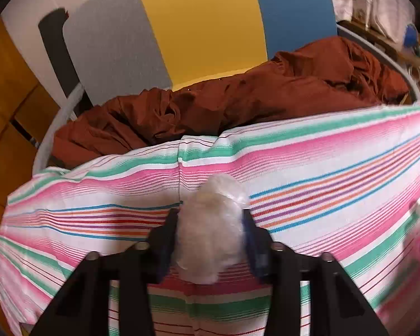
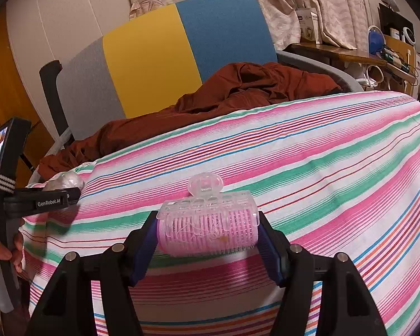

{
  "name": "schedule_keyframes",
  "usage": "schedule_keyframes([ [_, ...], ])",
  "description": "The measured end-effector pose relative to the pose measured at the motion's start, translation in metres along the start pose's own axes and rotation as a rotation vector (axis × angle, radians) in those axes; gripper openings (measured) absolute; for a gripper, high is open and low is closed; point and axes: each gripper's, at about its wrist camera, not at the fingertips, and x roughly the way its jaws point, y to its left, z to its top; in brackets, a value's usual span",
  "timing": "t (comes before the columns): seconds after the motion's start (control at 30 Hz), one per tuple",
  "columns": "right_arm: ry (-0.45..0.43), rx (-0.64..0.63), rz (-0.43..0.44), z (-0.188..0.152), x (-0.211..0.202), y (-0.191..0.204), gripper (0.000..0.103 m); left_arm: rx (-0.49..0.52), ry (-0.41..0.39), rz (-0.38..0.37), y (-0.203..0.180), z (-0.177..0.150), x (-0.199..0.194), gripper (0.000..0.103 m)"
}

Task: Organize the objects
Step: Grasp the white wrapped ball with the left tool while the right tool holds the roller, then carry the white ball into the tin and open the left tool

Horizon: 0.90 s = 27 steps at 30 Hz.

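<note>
Left gripper [image 1: 211,238]: closed on a crumpled clear plastic bag [image 1: 212,229], which is pinched between the two blue-padded fingers [image 1: 165,240]; the bag is seen bulging forward beyond the tips.
Left gripper from the right wrist view: seen at the left edge [image 2: 70,193], with the bag [image 2: 65,180] at its tip and a person's hand [image 2: 0,247] on its handle.
Right gripper [image 2: 208,233]: partly open and clamped on a pink hair roller [image 2: 208,235], which is held by its two ends, lying crosswise between the fingers.
Roller clip: a clear plastic clip [image 2: 205,186] is fitted over the roller's top, its tab standing upward.
Surface below: both held things are kept over a striped cloth [image 2: 322,182] in pink, green, white and blue; whether they touch it cannot be told.
Behind the cloth: a crumpled rust-brown garment [image 2: 238,89] is lying at the cloth's far edge.
Farther back: a grey, yellow and blue panel [image 2: 154,56] is standing upright behind the garment.
</note>
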Motion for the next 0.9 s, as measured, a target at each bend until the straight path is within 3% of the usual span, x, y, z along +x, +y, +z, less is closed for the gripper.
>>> schedule_keyframes([
  [0.17, -0.001, -0.015, -0.017, 0.000, 0.001, 0.003, 0.067, 0.059, -0.038, 0.035, -0.010, -0.007, -0.009, 0.037],
  [0.43, -0.005, -0.048, -0.056, -0.001, 0.001, 0.009, 0.067, 0.018, -0.133, -0.058, -0.013, -0.016, -0.056, 0.037],
  [0.9, -0.100, -0.174, -0.105, -0.008, -0.027, 0.034, 0.064, -0.123, -0.213, -0.218, -0.003, -0.085, -0.145, 0.037],
])
